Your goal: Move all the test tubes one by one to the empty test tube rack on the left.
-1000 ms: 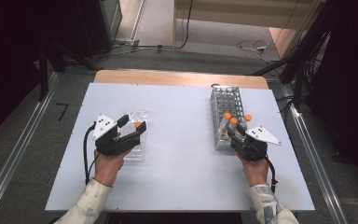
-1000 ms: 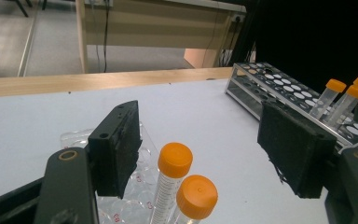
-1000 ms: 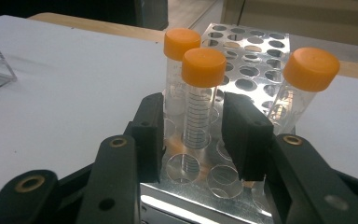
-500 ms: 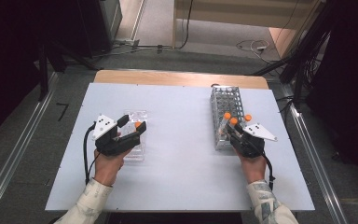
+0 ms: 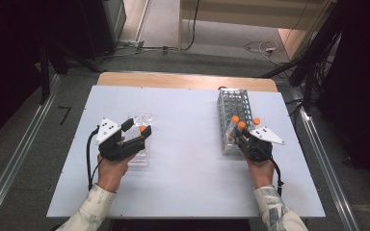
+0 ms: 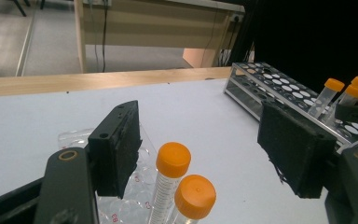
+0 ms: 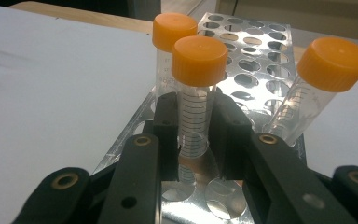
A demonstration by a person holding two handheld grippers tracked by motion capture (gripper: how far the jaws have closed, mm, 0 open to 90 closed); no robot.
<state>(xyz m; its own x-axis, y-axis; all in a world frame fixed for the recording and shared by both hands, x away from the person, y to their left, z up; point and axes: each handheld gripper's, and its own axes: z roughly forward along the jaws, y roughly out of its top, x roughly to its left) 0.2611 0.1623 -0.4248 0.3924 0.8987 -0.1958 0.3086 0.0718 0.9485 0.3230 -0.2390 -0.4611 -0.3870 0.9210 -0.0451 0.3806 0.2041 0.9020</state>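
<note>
Now the right gripper [image 7: 193, 135] has just been closing and squeezes an upright tube [image 7: 195, 102] standing in the rack [image 5: 234, 103]. The left gripper [image 6: 205, 154] waits open over two lying tubes [image 6: 168, 186].

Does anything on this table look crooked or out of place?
Yes, slightly: one orange-capped tube leans sideways in the metal rack while its neighbours stand upright. Two more tubes lie on a clear plastic tray, outside the rack. Nothing spilled or broken.
</note>
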